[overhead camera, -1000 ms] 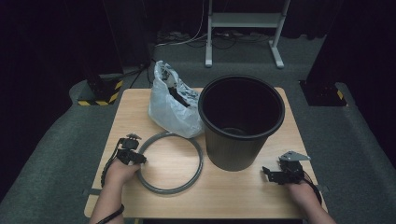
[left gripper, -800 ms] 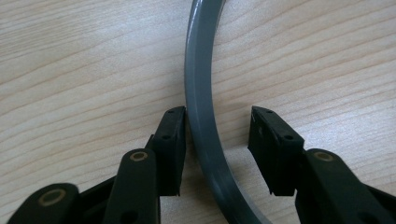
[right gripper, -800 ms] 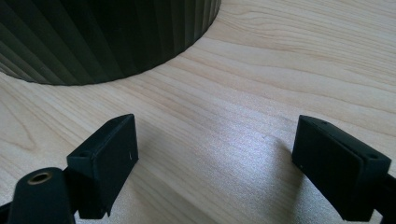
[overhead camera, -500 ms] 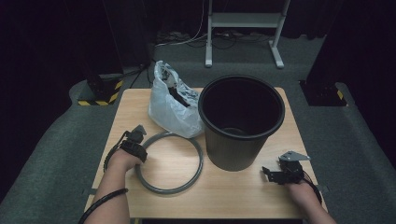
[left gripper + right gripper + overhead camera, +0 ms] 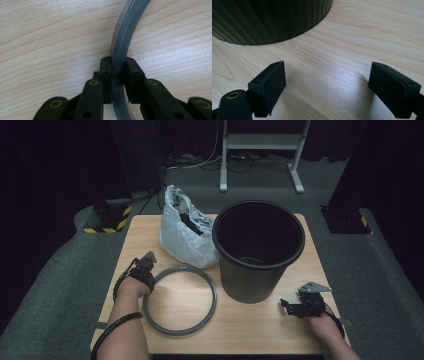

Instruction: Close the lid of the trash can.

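**A:** Starting at the left edge of the tabletop: what have you got?

**B:** My left gripper is down on the grey ring, at the ring's left side. I've just been closing the jaws, and from the left gripper view they now sit one on each side of the band, pinching it. The ring lies flat on the wood, in the near-left part of the tabletop.

**A:** And behind it?

**B:** A white plastic bag with dark stuff inside, towards the far edge, leaning against the black bin. The bin stands upright, just right of the ring, apart from it as far as I can tell.

**A:** Right side?

**B:** My right gripper rests near the near-right corner, beside the foot of the bin. In the right gripper view the jaws are spread wide with only bare wood between them, and the ribbed wall of the bin sits ahead.
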`<state>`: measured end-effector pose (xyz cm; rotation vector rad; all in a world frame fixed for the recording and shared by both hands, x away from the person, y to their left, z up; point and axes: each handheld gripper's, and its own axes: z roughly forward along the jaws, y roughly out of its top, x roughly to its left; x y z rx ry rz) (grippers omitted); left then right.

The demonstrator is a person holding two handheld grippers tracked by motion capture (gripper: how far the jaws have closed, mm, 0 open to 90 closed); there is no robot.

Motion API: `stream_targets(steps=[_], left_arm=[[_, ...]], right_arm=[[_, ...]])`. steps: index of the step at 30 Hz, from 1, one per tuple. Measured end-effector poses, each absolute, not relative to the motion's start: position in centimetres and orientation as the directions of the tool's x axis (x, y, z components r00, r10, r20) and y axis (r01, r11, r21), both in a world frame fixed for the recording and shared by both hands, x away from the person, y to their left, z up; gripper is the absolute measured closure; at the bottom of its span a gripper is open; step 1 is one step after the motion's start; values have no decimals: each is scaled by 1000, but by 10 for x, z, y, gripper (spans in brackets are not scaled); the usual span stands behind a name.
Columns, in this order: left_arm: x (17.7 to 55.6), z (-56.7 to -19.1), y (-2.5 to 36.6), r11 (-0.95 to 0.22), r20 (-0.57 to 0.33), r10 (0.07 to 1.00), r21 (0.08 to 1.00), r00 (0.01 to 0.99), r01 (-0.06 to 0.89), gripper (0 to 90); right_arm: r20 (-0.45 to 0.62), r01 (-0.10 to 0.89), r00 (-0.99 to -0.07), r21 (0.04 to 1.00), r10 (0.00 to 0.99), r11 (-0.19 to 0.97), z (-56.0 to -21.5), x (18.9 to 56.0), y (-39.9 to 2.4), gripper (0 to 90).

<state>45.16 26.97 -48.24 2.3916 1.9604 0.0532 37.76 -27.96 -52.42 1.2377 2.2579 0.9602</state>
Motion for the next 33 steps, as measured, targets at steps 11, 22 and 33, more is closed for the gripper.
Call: stream_targets(steps=[11, 22, 33], left_arm=[[448, -482, 276, -183, -37, 982, 88, 187, 979, 777], [445, -478, 284, -181, -100, 977, 73, 188, 981, 784], [434, -469, 298, -139, -146, 978, 77, 149, 987, 786]], right_arm=[[-12, 574, -539, 726, 842, 378, -524, 378, -279, 140], [-11, 575, -539, 726, 842, 377, -524, 378, -279, 140], [-14, 573, -540, 727, 841, 380, -524, 378, -279, 141]])
